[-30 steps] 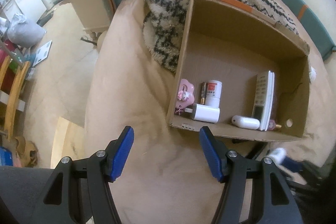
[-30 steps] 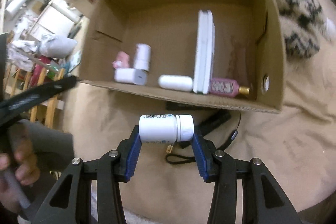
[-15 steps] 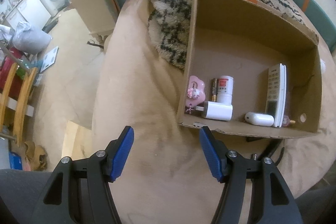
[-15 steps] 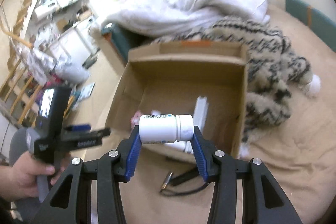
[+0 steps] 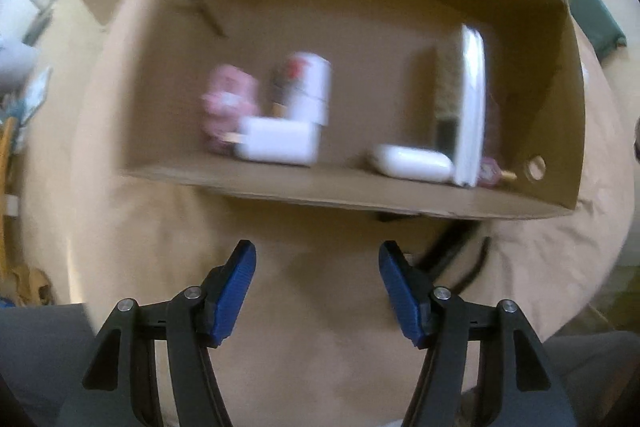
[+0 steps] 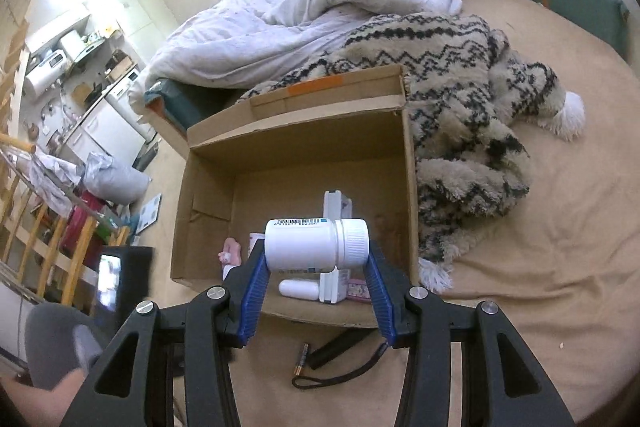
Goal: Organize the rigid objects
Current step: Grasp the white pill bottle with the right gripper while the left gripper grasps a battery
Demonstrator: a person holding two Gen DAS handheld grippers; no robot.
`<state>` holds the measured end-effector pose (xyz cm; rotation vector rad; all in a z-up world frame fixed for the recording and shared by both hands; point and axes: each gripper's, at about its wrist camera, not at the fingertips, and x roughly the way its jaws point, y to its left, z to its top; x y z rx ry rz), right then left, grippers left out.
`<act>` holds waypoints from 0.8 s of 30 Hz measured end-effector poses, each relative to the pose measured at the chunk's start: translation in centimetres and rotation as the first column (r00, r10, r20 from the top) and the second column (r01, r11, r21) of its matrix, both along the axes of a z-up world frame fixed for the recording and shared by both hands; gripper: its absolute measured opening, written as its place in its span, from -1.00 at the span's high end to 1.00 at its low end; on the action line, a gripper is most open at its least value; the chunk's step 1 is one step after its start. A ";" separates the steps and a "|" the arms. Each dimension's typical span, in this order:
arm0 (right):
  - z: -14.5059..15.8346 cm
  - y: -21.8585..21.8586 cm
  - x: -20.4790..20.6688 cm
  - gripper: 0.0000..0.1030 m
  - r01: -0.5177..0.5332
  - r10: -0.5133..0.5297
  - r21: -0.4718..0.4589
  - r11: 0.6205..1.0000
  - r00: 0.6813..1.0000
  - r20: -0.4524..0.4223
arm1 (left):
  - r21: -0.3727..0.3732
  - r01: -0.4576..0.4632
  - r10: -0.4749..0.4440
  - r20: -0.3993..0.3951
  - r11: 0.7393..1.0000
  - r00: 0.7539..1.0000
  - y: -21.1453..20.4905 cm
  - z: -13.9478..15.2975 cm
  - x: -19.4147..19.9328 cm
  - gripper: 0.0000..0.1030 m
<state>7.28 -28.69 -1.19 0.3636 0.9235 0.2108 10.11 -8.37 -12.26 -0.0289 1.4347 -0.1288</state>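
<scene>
Beige bedding (image 6: 540, 267) spreads beneath an open cardboard box (image 6: 412, 187), with a white duvet (image 6: 312, 15) and a patterned fleece blanket (image 6: 460, 99) heaped behind it and kitchen clutter glimpsed beyond. A white pill bottle (image 6: 312, 245) is held crosswise and clear of the bed in the right gripper (image 6: 316, 287), its blue pads pressed against base and ribbed cap, above the box's near wall. The bottle is judged light, rigid and smooth-sided; an end-to-end hold suits it, though a slick plastic base could slip if the squeeze is eased early. The left gripper (image 5: 318, 291) is seen with nothing between its parted pads, pointed down at the bedding just before the box. Inside, a remote control (image 5: 472, 107) stands on edge, a white capsule-shaped case (image 5: 412, 163) lies beside it, and a white charger (image 5: 276, 141), a small white canister (image 5: 308, 83) and a pink item (image 5: 228, 103) are grouped to the left. Open floor is left between the two groups and across the whole back half. Outside the near wall, a black strap and cable (image 6: 340, 371) lie on the bedding and should be avoided.
</scene>
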 end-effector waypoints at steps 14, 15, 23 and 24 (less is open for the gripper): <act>0.1 -0.4 0.1 0.05 -0.011 0.012 0.033 0.999 1.000 -0.014 | 0.039 0.096 -0.092 -0.108 0.995 0.990 -5.1 -4.4 0.7 0.07; 0.1 -0.3 0.1 0.05 -0.015 0.015 0.035 0.999 1.000 -0.014 | 0.034 0.092 -0.087 -0.108 0.995 0.990 -5.0 -4.3 0.7 0.07; -0.2 0.0 0.2 0.05 -0.019 0.019 0.011 1.000 0.999 -0.028 | 0.117 0.177 -0.163 -0.121 0.977 0.979 -6.3 -5.5 -0.7 0.08; -0.3 0.0 0.2 0.05 -0.016 0.016 0.010 1.000 0.999 -0.031 | 0.127 0.179 -0.164 -0.115 0.976 0.980 -6.2 -5.5 -0.9 0.11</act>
